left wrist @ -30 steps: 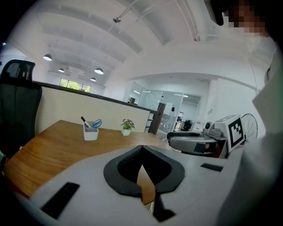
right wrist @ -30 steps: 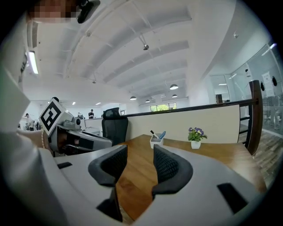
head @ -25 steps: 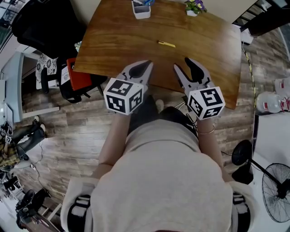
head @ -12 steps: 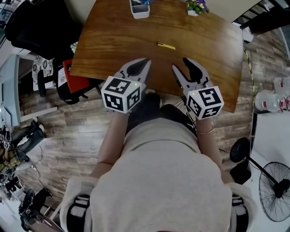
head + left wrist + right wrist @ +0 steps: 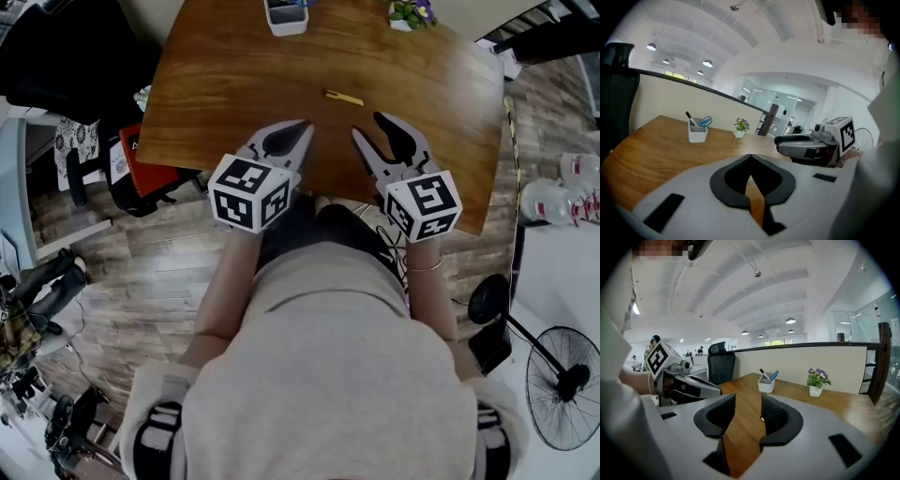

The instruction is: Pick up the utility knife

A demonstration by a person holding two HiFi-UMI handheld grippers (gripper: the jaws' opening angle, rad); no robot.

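Hovering, left gripper (image 5: 304, 125) jaws together, right gripper (image 5: 367, 125) parted, utility knife (image 5: 344, 97), seemingly yellow, ahead.

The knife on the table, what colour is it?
Yellow. The utility knife shows best in the head view.

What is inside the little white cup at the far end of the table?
A black marker and blue-handled scissors stick up out of the white cup. The cup's wall hides anything lower down inside.
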